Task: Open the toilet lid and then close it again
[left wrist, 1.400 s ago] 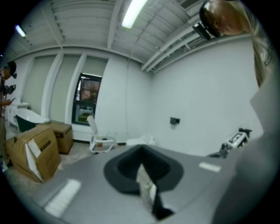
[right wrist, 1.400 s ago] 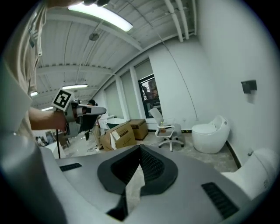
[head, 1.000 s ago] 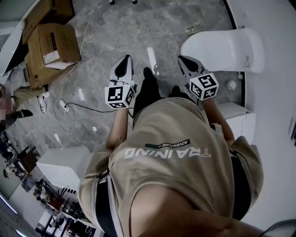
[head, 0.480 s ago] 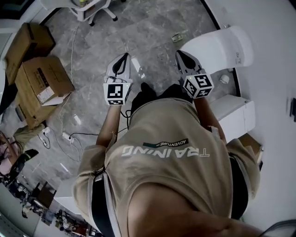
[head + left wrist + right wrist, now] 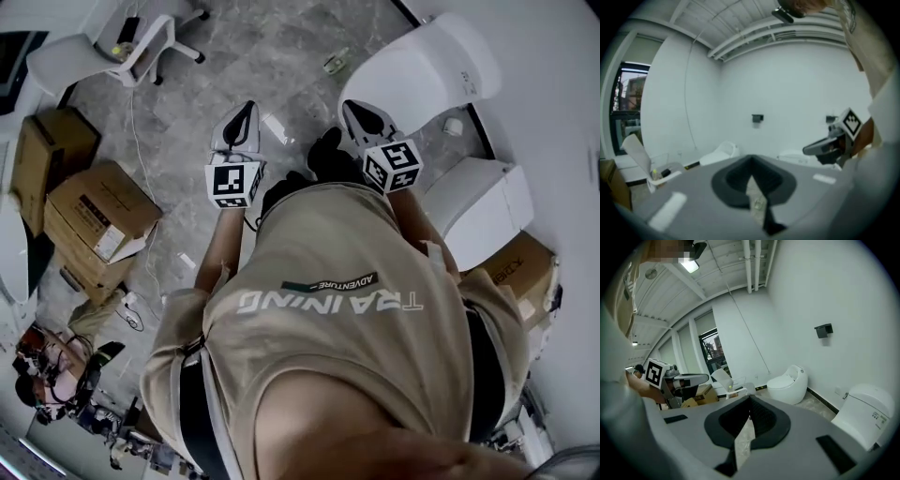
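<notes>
A white toilet (image 5: 422, 80) with its lid down stands at the top right of the head view; it shows again at the right edge of the right gripper view (image 5: 867, 416). My right gripper (image 5: 352, 108) is held in the air just left of its bowl, apart from it, with the jaws together and nothing between them (image 5: 750, 398). My left gripper (image 5: 246, 108) hangs over the grey floor further left, also shut and empty (image 5: 750, 161). Each gripper sees the other: the right one (image 5: 829, 145), the left one (image 5: 679, 380).
A second, egg-shaped toilet (image 5: 790, 383) stands by the far wall. A white fixture (image 5: 478, 211) and a cardboard box (image 5: 516, 267) sit to my right. More boxes (image 5: 94, 220) and a white chair (image 5: 141, 47) are to the left, with a cable (image 5: 136, 141) lying across the floor.
The whole view has swung: the toilet has shifted from the right edge toward the top middle, the boxes have slid down the left. Both grippers stayed shut and moved toward the toilet.
</notes>
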Demonstrator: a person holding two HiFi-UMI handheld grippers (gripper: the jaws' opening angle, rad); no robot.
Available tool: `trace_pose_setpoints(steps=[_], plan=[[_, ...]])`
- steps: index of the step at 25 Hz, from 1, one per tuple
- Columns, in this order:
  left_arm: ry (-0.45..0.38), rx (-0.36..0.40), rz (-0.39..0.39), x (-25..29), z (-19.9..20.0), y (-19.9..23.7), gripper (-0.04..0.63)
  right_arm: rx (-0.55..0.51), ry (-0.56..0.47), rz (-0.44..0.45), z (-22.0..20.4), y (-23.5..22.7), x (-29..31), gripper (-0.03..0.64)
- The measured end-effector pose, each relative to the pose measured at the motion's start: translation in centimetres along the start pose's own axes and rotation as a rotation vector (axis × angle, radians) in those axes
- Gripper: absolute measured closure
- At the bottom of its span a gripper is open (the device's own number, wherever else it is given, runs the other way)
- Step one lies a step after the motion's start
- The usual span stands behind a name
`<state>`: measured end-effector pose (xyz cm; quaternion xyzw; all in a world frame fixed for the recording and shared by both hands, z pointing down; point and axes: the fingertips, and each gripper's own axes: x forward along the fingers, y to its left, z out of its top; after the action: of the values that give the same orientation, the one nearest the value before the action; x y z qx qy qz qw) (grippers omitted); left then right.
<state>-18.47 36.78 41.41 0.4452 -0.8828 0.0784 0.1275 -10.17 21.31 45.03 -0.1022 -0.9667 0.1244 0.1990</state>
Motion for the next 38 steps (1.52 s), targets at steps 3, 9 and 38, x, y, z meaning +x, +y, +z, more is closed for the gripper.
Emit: trace_pose_setpoints(steps=[3,9,38], plan=[[-0.016,0.020,-0.054,3.4,3.3,-2.1,0.592,0.007,-0.040,-0.037,1.9,-3.7,-0.9,0.603],[-0.052,0.071,-0.206,11.9,7.3,-6.8,0.592,0.025,-0.134,-0.274,3.4,-13.6,-3.9,0.603],[0.178,0.161,-1.018,27.1,4.5,-21.7,0.591,0.345,-0.079,-0.940,-1.2,-19.1,-13.9,0.603]])
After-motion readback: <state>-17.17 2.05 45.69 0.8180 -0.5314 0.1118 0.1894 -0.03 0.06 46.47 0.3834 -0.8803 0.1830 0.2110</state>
